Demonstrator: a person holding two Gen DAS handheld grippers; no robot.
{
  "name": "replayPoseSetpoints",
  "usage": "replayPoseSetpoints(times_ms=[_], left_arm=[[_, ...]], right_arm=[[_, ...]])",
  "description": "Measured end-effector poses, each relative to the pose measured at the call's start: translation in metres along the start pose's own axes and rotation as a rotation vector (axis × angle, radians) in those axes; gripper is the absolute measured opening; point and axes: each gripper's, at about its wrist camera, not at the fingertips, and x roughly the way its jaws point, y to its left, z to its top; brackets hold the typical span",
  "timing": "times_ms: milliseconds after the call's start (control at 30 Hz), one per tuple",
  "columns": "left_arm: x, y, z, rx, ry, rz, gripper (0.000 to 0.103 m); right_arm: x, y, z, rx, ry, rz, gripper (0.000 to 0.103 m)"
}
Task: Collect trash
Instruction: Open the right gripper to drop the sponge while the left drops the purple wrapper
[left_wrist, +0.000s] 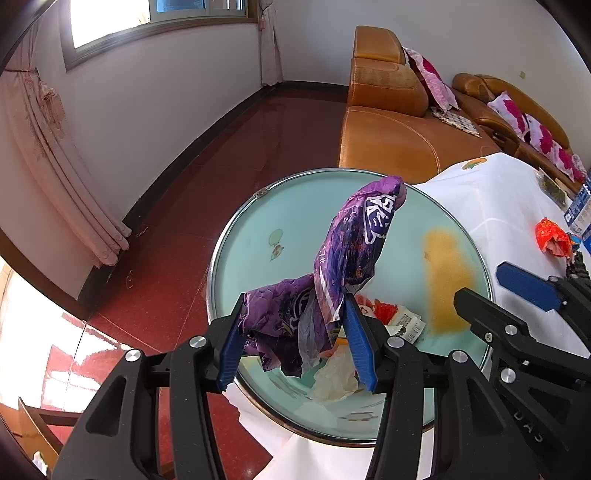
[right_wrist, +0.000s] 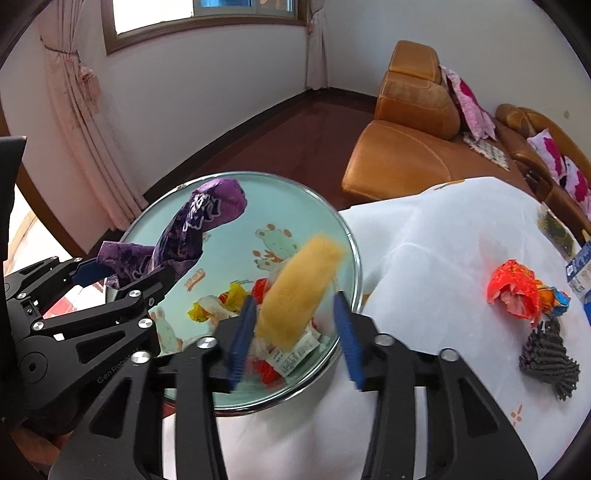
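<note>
Left gripper holds purple wrapper pointing upward.

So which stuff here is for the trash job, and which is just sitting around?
For the job:
purple wrapper in the left gripper
yellow piece at the right gripper
round basin
red wrapper

Just around:
orange sofa
pink cushions
curtain

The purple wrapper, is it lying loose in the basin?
No, the left gripper has the purple wrapper clamped between its blue pads, standing up above the basin.
</note>
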Motion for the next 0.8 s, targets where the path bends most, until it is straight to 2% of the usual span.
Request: replayPoseSetpoints(times_ms=[333,533,667,733,800], left_arm=[[0.001,-0.003,0.000,0.006,0.004,0.005,0.051],[0.007,-0.005,0.002,0.010,0.026,0.025,0.058],[0.006,-0.006,0.001,0.005,0.029,0.032,0.066],[0.004,-0.007,0.000,0.007,0.025,0.040,0.073],[0.001,-0.009,-0.001,0.011,0.017,0.052,0.085]], right_arm=[[-0.014,-0.008,-0.005,0.042,-0.020,-0.020,0.048],[-0.032,-0.021,-0.012,0.082,-0.042,-0.043,0.048],[-0.039,-0.027,-0.017,0.104,-0.051,-0.057,0.048],[-0.043,-0.031,-0.020,0.128,-0.052,-0.057,0.048],[-0.045,-0.033,-0.022,0.143,-0.053,-0.056,0.048]])
